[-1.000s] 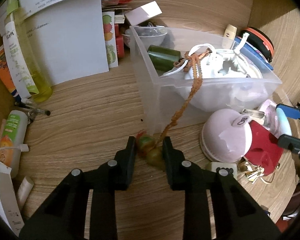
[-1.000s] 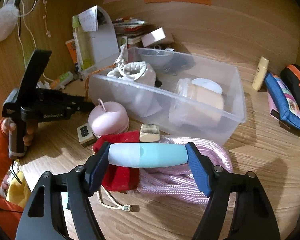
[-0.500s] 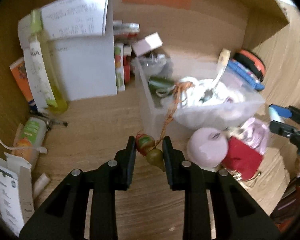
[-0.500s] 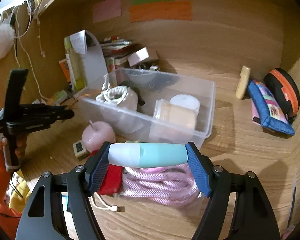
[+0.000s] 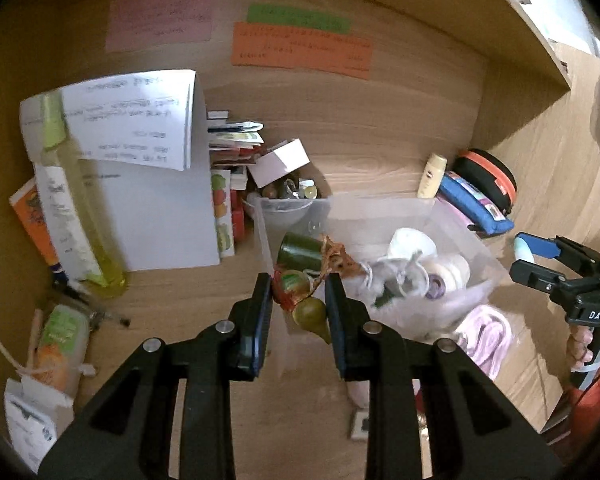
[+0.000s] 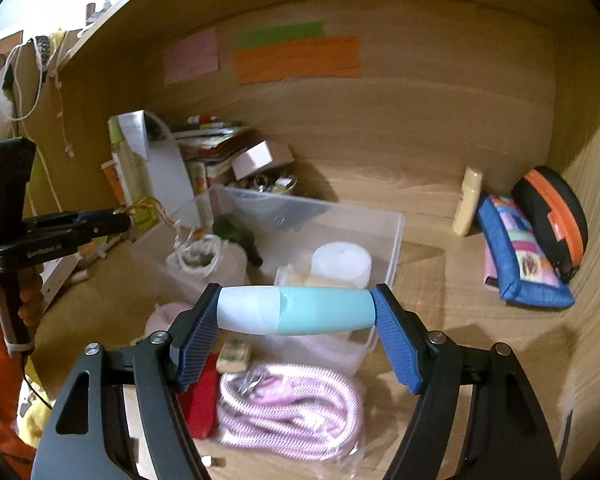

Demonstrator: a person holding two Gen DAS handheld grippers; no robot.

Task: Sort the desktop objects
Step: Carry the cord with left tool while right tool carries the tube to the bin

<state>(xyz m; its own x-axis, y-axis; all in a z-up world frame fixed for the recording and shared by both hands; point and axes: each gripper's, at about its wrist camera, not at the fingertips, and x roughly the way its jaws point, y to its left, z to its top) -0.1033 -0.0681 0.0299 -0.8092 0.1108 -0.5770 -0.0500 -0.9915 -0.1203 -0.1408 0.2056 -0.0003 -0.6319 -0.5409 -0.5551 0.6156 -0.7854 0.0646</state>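
Across right claw [image 6: 296,316], tube [image 6: 296,310] lies crosswise

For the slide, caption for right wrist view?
Right gripper clamps a blue-white tube endwise above the clear bin.

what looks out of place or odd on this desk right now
The braided orange cord trails from the clear plastic bin over its rim to the bead charms clamped in the left gripper, so it is half in, half out.
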